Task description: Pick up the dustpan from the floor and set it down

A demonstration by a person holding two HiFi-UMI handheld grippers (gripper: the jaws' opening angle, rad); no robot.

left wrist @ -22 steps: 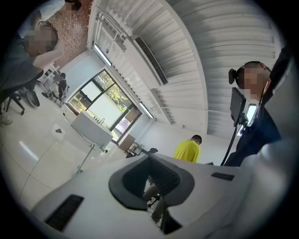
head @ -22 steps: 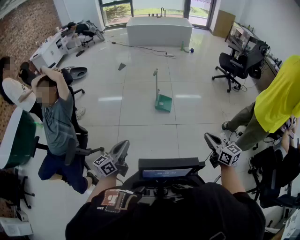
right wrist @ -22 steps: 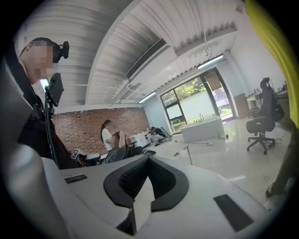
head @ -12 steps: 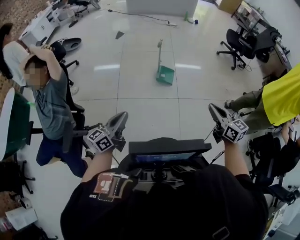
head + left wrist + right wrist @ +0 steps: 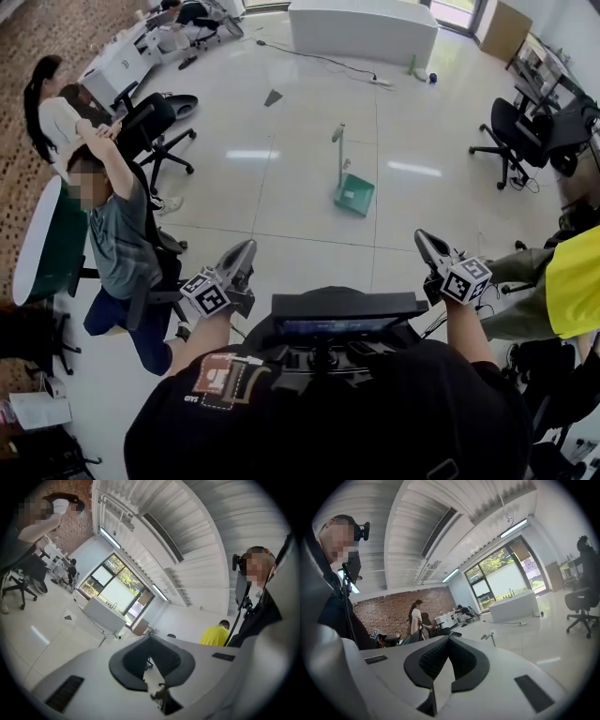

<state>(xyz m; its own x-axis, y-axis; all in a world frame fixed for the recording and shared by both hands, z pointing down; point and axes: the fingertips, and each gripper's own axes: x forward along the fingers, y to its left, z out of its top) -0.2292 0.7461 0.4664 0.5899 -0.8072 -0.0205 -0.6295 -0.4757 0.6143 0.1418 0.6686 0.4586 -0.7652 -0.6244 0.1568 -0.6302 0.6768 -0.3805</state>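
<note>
The tiled floor [image 5: 281, 216] is stretching ahead, the dustpan [image 5: 353, 194] standing at twelve o'clock, well apart from me. Left gripper [image 5: 244, 249] and right gripper [image 5: 421, 238] fingers are clenching nothing; arriving like that, I'm risking toppling it.

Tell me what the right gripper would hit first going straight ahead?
Nothing close. The right gripper aims left of the dustpan, across open floor; probably the far white desk, hard to judge.

The head camera looks steeply down from above the person, over the left gripper [image 5: 246, 247] and right gripper [image 5: 420, 237], onto the tiled floor [image 5: 281, 187] ahead. Each gripper camera sits close behind its own jaws and faces roughly level across the room, the left one tilted. All three views share the distant white counter [image 5: 364, 30].
</note>
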